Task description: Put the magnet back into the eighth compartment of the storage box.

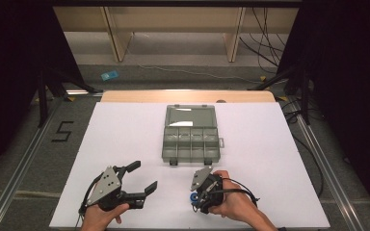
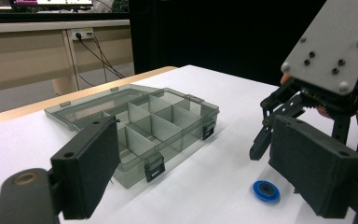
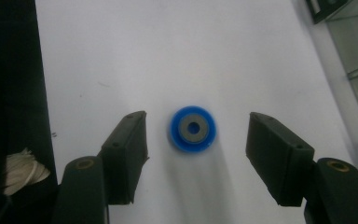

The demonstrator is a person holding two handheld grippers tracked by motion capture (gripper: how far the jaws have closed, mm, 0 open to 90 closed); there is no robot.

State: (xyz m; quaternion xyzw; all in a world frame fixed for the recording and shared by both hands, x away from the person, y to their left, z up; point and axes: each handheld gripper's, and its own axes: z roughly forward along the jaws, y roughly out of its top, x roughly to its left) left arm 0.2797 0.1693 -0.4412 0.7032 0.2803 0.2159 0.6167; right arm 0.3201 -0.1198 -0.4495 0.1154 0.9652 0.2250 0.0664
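Right now the right tongs [image 3: 193,140] point straight down at the table [image 1: 125,130], jaws partly spread, with the blue ring [image 3: 193,128] lying flat between them. Pads are clear of it on both sides, so nothing is pinched yet. Gap looks slightly wider on one side than the other.

Left tongs [image 2: 205,172] sit off to the side of the right ones, jaws spread wide, empty, aimed across the table toward the grey compartment box [image 2: 140,126].

Risks as I'd judge them:
- Ring is thin and flat on the table. If the pads close too high they slide over the rim and miss.
- Off-centre closing means one pad hits first and shoves the ring sideways, or flips it on edge.
- Smooth plastic rim and a small contact patch, so it could squirt out when squeezed or lifted.

Ring itself: small round disc, bright blue outer band, grey insert in the middle with a hole through the centre. Looks like a small bearing or spacer. It sits just short of the box, whose clear lid is folded back and whose compartments look empty.
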